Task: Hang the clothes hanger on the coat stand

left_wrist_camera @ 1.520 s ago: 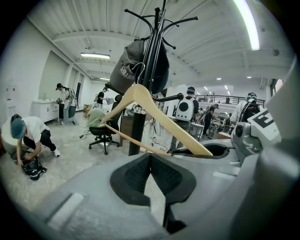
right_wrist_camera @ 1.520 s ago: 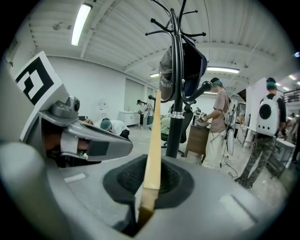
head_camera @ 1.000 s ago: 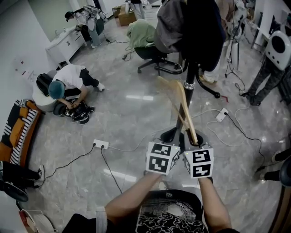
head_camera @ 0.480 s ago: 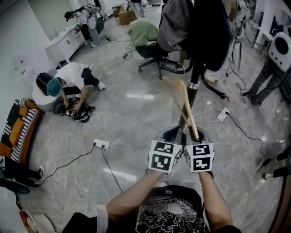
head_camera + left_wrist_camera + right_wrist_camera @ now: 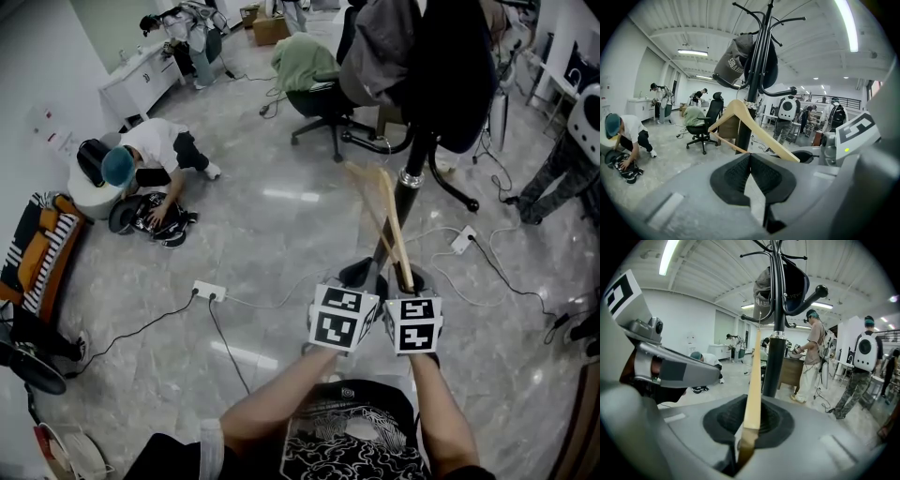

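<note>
The black coat stand (image 5: 410, 178) rises just ahead of me, with dark garments (image 5: 427, 56) on its top. In the left gripper view its hooks (image 5: 761, 28) carry a cap (image 5: 733, 61). My right gripper (image 5: 405, 281) is shut on one end of the wooden hanger (image 5: 389, 220), which slants up and away beside the pole. In the right gripper view the hanger (image 5: 754, 376) runs up out of the right gripper (image 5: 746, 427), close to the left of the pole (image 5: 776, 357). My left gripper (image 5: 750, 159) is shut and holds nothing; the hanger (image 5: 754, 129) lies beyond it.
A person (image 5: 141, 164) crouches over a bag on the floor at the left. An office chair (image 5: 319, 94) with a green garment stands behind the stand. Power strips (image 5: 208, 293) and cables cross the floor. People (image 5: 553, 178) stand at the right.
The view has drifted a little towards the stand. Both grippers and the hanger keep much the same place before the pole. The crouching person has shifted slightly.
</note>
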Available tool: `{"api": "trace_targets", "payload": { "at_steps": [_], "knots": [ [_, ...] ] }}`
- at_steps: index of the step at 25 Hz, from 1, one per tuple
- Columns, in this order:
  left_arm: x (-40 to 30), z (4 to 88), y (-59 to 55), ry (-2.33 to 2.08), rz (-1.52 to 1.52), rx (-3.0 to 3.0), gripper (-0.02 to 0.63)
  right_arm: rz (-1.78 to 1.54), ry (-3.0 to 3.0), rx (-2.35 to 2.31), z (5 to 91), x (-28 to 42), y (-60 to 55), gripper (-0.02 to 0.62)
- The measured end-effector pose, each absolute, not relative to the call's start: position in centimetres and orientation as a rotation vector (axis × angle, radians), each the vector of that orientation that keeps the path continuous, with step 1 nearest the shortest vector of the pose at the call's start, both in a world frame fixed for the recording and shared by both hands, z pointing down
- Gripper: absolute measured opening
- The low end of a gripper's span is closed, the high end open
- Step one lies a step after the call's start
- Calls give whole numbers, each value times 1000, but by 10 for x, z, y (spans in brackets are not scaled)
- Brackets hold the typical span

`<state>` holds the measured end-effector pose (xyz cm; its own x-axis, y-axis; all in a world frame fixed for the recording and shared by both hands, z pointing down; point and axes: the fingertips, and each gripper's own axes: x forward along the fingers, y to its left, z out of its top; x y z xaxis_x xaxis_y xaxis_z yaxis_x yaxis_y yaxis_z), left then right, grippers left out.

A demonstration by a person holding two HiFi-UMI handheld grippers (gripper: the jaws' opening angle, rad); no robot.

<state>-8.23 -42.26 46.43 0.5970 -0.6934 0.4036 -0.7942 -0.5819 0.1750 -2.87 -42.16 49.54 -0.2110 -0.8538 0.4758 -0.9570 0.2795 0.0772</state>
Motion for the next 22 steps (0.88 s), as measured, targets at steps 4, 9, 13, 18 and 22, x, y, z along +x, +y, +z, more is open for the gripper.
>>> {"api": "trace_targets", "payload": {
  "at_steps": [4, 9, 13, 18, 22],
  "knots": [
    [-87, 466, -423, -1209, 420, 2483, 5, 330, -2114, 1628, 502, -29, -422, 38],
    [-90, 468, -425, -1216, 423, 2481, 5, 332, -2102, 1624, 509, -30, -422, 38],
    [-88, 469, -426, -1221, 429, 2479, 5, 332, -2090, 1614, 515, -28, -422, 40],
    [-88, 469, -425, -1223, 436, 2476, 5, 337, -2100, 1609, 517, -30, -423, 40],
    [-90, 473, -422, -1229, 439, 2469, 5, 348, -2111, 1605, 519, -32, -422, 40]
  ]
}}
